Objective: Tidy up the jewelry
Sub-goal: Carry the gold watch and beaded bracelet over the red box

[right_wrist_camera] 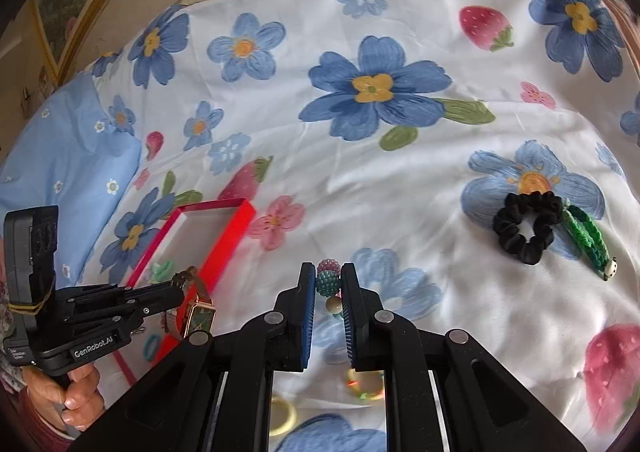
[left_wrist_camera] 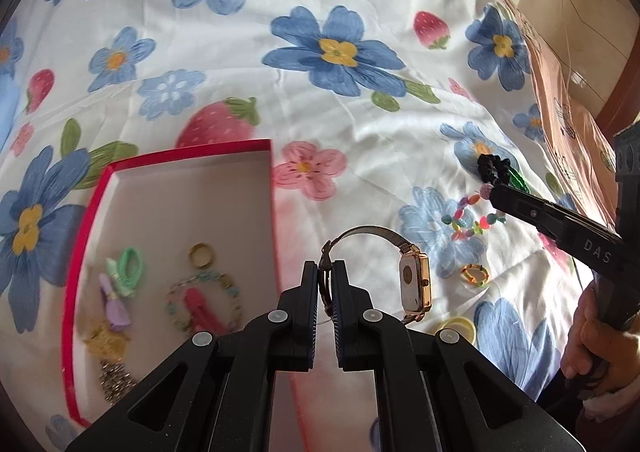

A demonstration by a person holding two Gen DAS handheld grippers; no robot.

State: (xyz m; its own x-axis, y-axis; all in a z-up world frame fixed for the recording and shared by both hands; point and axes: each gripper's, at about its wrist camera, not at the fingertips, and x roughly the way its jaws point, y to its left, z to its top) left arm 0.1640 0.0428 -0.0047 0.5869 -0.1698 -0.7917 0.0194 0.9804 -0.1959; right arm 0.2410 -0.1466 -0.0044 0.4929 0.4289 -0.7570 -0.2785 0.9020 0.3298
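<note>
Left gripper (left_wrist_camera: 329, 280) clamped on watch (left_wrist_camera: 414, 282) strap; right gripper (right_wrist_camera: 327, 288) around beaded bracelet (right_wrist_camera: 329, 284), visible only right-wrist.

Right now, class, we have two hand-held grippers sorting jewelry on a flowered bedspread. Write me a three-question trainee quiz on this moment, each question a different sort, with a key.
1. True or false: the left hand-held gripper is shut on the band of the watch.
2. Multiple choice: the black scrunchie lies
A. inside the red box
B. on the bedspread, touching the green hair clip
C. between the right hand-held gripper's fingers
3. Fill in: the right hand-held gripper is closing around a ______ bracelet.

Key
1. True
2. B
3. beaded
</note>
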